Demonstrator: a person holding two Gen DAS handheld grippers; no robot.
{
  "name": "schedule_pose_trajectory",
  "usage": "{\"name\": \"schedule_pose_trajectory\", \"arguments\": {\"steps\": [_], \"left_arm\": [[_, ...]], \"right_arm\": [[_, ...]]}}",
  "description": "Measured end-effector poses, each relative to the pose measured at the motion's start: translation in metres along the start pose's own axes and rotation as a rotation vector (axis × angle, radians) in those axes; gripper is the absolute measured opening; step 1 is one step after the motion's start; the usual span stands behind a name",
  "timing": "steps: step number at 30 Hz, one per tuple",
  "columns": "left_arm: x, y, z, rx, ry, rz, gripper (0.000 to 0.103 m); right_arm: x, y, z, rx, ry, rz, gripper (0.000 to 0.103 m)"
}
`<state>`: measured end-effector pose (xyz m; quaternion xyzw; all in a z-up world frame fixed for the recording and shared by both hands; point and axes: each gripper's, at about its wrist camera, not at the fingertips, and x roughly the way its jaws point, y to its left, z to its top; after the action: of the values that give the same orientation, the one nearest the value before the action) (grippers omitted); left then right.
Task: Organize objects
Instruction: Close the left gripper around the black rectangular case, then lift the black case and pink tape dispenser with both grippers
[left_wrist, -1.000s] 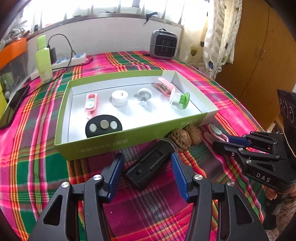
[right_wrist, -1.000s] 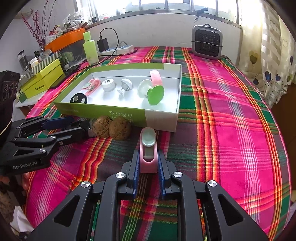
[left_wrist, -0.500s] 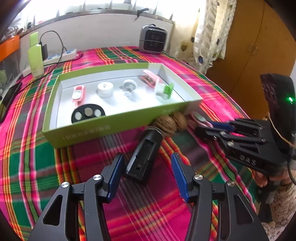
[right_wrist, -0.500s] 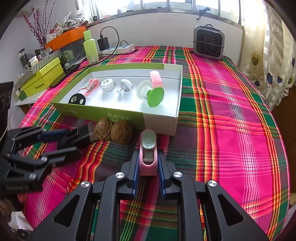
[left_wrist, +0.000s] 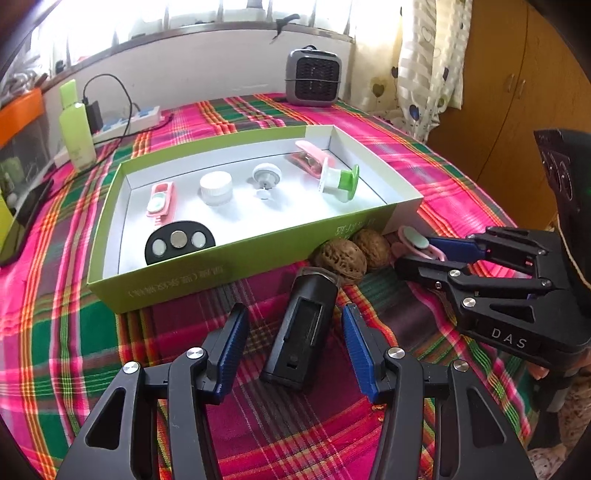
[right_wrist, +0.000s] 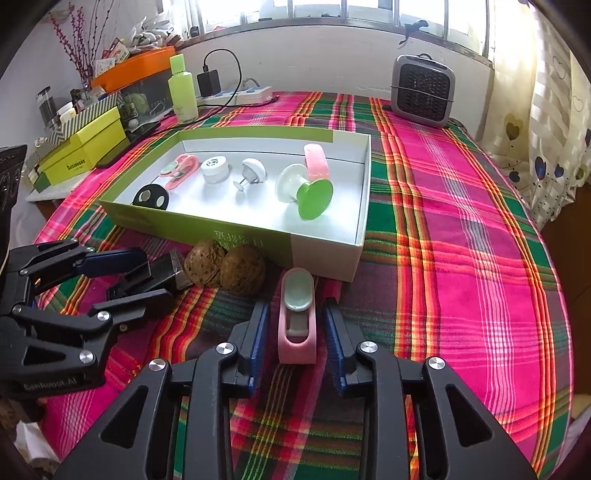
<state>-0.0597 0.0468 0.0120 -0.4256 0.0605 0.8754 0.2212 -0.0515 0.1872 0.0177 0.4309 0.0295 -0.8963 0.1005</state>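
Note:
A green box (left_wrist: 236, 266) with a white inside holds several small items: a black disc (left_wrist: 180, 242), a white jar (left_wrist: 216, 188), a pink clip (left_wrist: 159, 199) and a green-capped piece (left_wrist: 341, 182). My left gripper (left_wrist: 293, 336) is open, its fingers either side of a black rectangular device (left_wrist: 303, 328) lying on the cloth. Two walnuts (left_wrist: 343, 255) lie against the box front. My right gripper (right_wrist: 295, 332) is open around a pink clip (right_wrist: 296, 321) that rests on the cloth, not touching it. It also shows in the left wrist view (left_wrist: 424, 254).
A plaid cloth (right_wrist: 461, 258) covers the table. A small grey heater (right_wrist: 423, 90) stands at the back, a green bottle (right_wrist: 182, 92) and power strip (right_wrist: 240, 94) at back left. Yellow boxes (right_wrist: 81, 151) lie off the left edge.
My right gripper has opened and let go of the pink clip, which now lies on the cloth. My left gripper has shifted slightly around the black device and stays open.

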Motion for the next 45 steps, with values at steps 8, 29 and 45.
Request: {"name": "schedule_pose_trajectory", "arguments": {"steps": [8,29,45], "left_arm": [[0.002,-0.003,0.002,-0.003,-0.002,0.056,0.037],[-0.001,-0.001,0.0,-0.038,-0.008,0.067,0.025],[-0.015,-0.001,-0.003,-0.07,-0.026,0.072,0.025]], "right_arm": [[0.001,0.002,0.0,-0.003,0.0,-0.015,0.03],[-0.001,0.0,-0.001,0.004,-0.005,-0.011,0.019],[-0.012,0.006,-0.002,0.017,-0.031,0.028,0.019]]}}
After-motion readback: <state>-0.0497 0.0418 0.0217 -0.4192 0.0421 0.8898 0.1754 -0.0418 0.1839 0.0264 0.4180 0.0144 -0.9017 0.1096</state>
